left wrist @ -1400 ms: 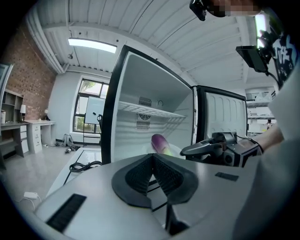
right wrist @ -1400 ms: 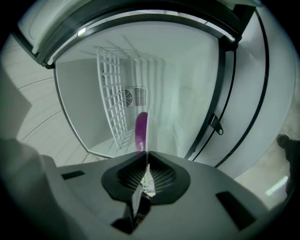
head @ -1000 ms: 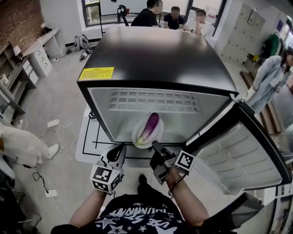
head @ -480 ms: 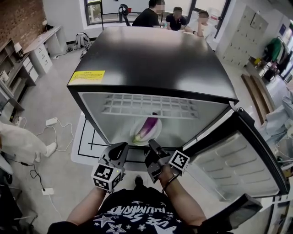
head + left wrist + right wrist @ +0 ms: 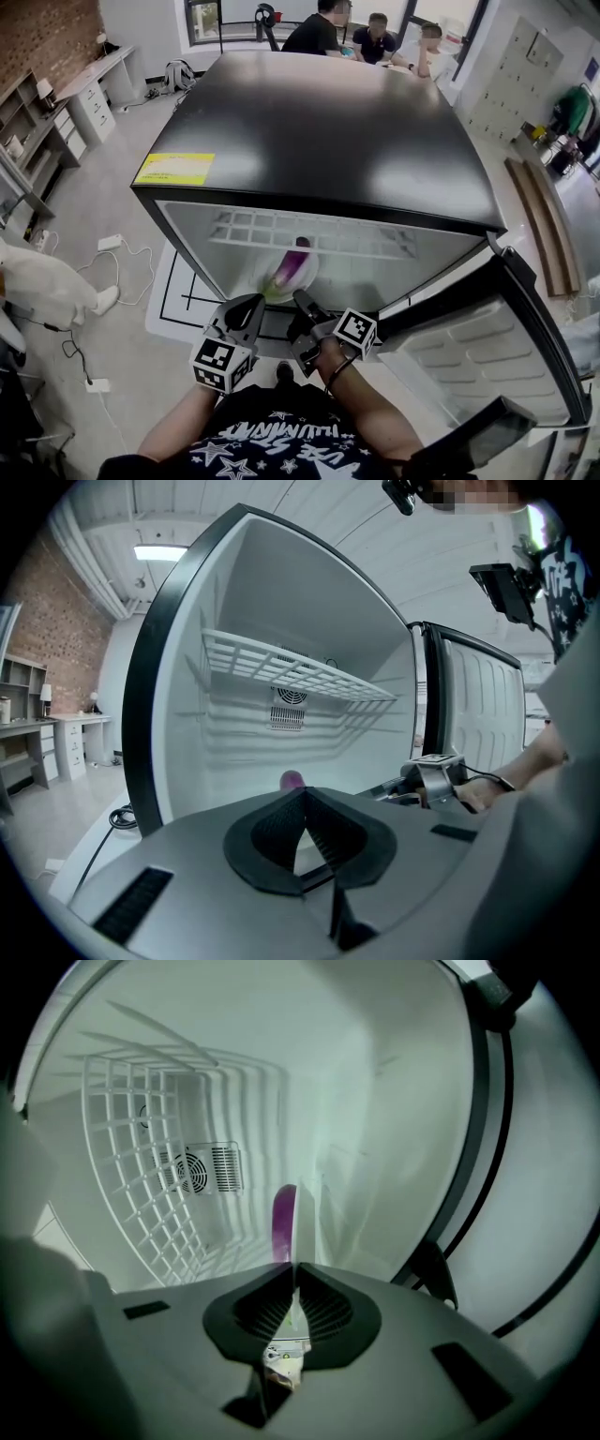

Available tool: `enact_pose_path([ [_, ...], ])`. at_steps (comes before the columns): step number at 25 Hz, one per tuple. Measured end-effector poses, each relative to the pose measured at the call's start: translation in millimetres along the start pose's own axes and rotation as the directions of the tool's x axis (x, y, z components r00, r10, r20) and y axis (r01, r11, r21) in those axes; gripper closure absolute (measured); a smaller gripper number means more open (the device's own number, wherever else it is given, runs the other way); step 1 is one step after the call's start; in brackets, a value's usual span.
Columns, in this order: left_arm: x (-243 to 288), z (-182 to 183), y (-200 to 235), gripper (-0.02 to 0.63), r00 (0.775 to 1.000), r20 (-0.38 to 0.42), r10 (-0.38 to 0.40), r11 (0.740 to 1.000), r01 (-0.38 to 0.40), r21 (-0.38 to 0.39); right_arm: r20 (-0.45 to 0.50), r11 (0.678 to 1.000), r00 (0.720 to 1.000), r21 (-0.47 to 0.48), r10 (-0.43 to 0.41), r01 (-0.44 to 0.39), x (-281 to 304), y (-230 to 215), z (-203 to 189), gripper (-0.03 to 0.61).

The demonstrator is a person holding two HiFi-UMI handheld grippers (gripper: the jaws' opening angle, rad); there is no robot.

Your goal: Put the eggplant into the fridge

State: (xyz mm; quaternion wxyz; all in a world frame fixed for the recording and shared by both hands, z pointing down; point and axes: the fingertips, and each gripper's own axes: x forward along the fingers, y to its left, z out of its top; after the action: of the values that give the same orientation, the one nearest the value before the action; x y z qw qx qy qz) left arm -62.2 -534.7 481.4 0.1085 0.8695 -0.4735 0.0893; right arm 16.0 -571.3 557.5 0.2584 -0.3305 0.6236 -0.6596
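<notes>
A purple eggplant (image 5: 292,265) lies on a white plate (image 5: 270,278) held inside the open fridge (image 5: 328,122), under its wire shelf (image 5: 309,231). My right gripper (image 5: 302,302) is shut on the plate's near rim. In the right gripper view the plate (image 5: 306,1218) stands edge-on in the shut right gripper (image 5: 293,1286), with the eggplant (image 5: 283,1221) beside it. My left gripper (image 5: 251,306) hovers at the fridge's front edge, left of the plate, shut and empty. In the left gripper view the left gripper (image 5: 302,803) shows jaws touching, with the eggplant's tip (image 5: 292,779) just beyond.
The fridge door (image 5: 487,347) hangs open at the right. A fan grille (image 5: 202,1168) sits on the back wall. Several people (image 5: 375,37) stand behind the fridge. Cables and a power strip (image 5: 111,243) lie on the floor at left, near desks (image 5: 84,94).
The plate with the eggplant has gone further in under the wire shelf, carried by my right gripper. Both grippers have shifted slightly left and toward the fridge opening.
</notes>
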Motion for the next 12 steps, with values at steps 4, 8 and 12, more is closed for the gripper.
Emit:
enact_pose_path([
  [4,7.7,-0.8,7.3,0.604,1.0,-0.005,0.009,1.0,-0.009,-0.003,-0.008,1.0,1.0,-0.003,-0.004,0.004,9.7,-3.9,5.2,0.557],
  [8,17.8,-4.8,14.4,0.604,1.0,-0.014,0.025,1.0,-0.025,-0.016,-0.003,1.0,1.0,-0.003,-0.012,0.012,13.6,-8.0,16.4,0.557],
  [12,25.7,-4.7,18.0,0.604,0.999,-0.01,0.035,0.999,-0.035,-0.018,0.005,1.0,1.0,0.002,-0.029,0.029,15.8,-14.1,27.1,0.557],
])
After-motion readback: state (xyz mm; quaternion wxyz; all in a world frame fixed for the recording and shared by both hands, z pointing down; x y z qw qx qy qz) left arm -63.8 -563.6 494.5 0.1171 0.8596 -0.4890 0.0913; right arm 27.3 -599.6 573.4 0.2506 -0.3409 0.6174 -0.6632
